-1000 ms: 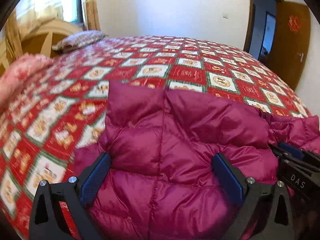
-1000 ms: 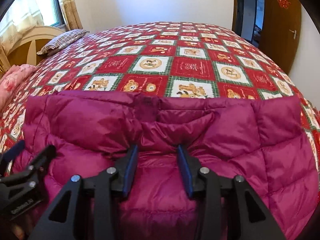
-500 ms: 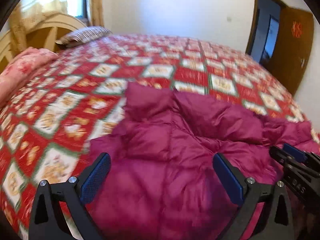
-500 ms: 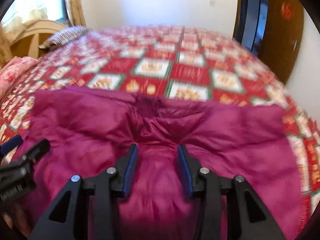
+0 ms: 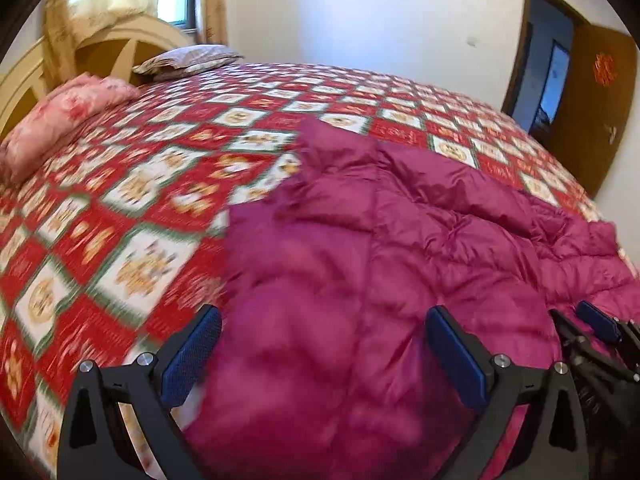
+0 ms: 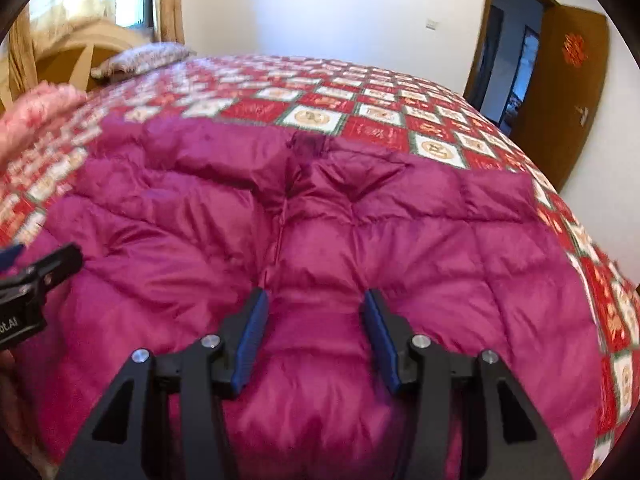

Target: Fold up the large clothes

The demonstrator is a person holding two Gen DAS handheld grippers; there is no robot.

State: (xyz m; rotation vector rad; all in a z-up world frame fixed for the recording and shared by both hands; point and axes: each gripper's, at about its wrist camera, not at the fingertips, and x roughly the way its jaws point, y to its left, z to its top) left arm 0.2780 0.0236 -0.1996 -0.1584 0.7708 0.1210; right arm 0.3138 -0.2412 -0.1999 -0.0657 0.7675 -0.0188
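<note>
The magenta jacket (image 6: 320, 240) lies spread on the bed (image 5: 120, 220), its near hem under both grippers. The right gripper (image 6: 316, 332) has let go — its jaws are opening, fabric between them but unpressed. The left gripper (image 5: 320, 356) stands wide apart, holding nothing. Both have drawn back; that fold looks laid, another likely follows.

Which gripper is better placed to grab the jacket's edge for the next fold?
Left, probably: the left gripper sits open over the jacket side edge; the right gripper, jaws opening, sits mid-panel.
</note>
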